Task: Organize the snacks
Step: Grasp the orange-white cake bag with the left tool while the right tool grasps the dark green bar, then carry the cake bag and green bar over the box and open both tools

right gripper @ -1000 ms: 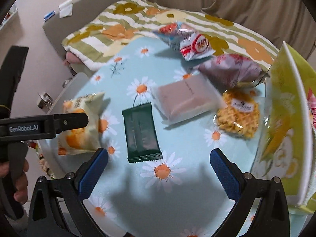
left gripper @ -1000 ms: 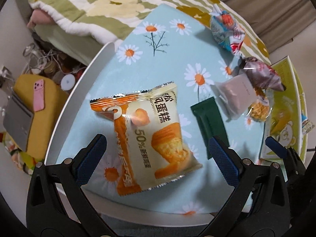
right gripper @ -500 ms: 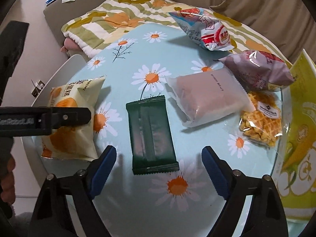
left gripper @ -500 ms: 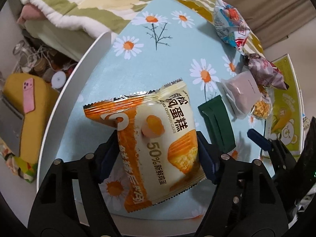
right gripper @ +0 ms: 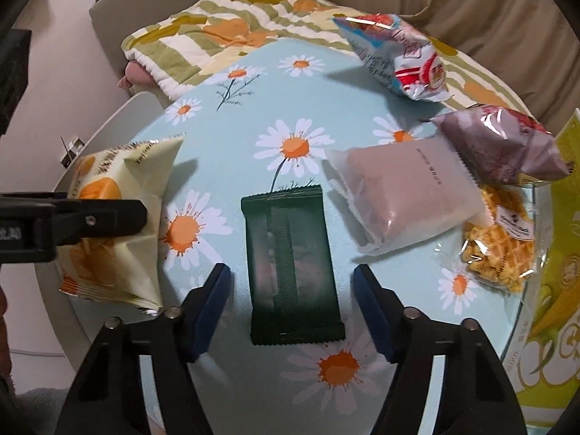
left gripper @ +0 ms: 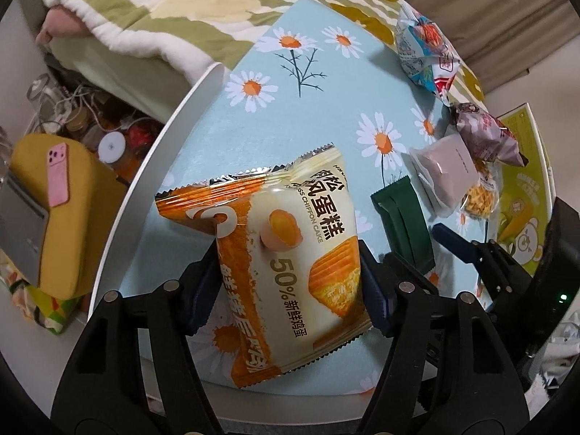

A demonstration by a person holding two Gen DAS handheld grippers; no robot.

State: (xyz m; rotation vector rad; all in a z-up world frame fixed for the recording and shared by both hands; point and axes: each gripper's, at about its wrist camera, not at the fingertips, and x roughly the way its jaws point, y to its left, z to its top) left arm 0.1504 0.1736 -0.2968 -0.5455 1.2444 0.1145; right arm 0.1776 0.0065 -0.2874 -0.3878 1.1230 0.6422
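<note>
Between left jaws, chiffon cake packet pinched, green packet between parted right jaws

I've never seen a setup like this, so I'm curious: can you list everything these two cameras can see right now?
Chiffon cake packet: one, orange and cream, near table edge, clamped between left gripper's fingers.
Dark green packet: one, flat on the table, between the right gripper's fingers.
Pale pink packet: one, beside the green one.
Waffle pack: one, clear wrap, golden, beside yellow box.
Purple bag: one, behind the pink packet.
Blue-red bag: one, far table edge.
Yellow box: one, table's right side.
Tablecloth: light blue, daisies.
Quilt: green floral, behind the table.
Pink phone: one, on mustard cushion.
Left gripper: black, shut.
Right gripper: black, open.
</note>
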